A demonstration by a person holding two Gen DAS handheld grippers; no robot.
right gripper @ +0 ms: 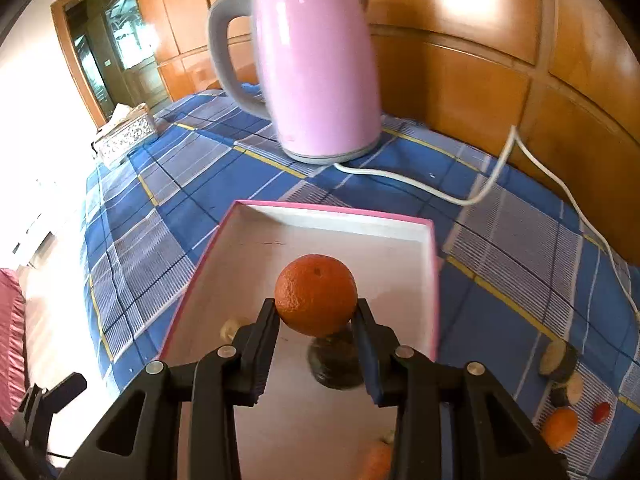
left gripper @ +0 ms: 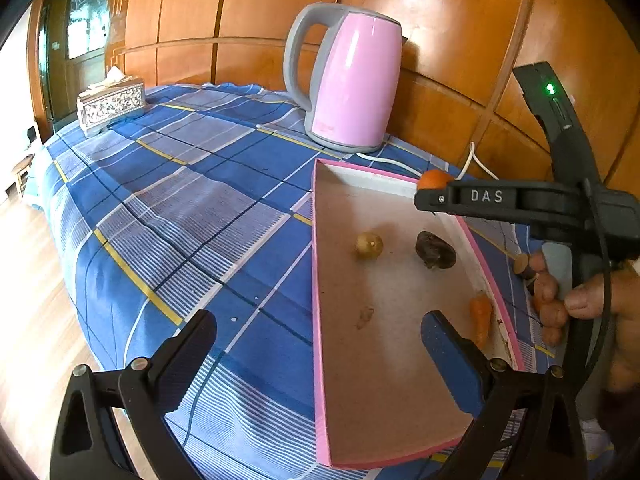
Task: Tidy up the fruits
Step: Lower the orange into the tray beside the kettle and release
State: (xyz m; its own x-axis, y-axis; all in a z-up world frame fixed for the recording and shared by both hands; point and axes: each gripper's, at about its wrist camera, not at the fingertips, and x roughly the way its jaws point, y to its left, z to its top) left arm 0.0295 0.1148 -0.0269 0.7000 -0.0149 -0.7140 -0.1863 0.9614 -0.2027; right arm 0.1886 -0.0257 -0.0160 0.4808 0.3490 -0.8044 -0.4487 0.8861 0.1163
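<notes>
Orange [right gripper: 316, 294] pinched by right gripper [right gripper: 317, 322], marked "DAS", above pink-rimmed tray [left gripper: 320, 280] holding small yellowish fruit [left gripper: 369, 245], dark fruit [left gripper: 435, 249], carrot [left gripper: 481, 318]. Left gripper [left gripper: 318, 344] spread, empty.

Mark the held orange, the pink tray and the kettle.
orange [right gripper: 316, 294], right wrist view, middle of its peel, between the right gripper's pads.
pink tray [left gripper: 318, 240], left wrist view, its left rim.
kettle [left gripper: 356, 80], left wrist view, pink body.

Round orange [right gripper: 316, 294] held above pink-rimmed tray [right gripper: 400, 224]; dark fruit [left gripper: 435, 249] inside.
</notes>
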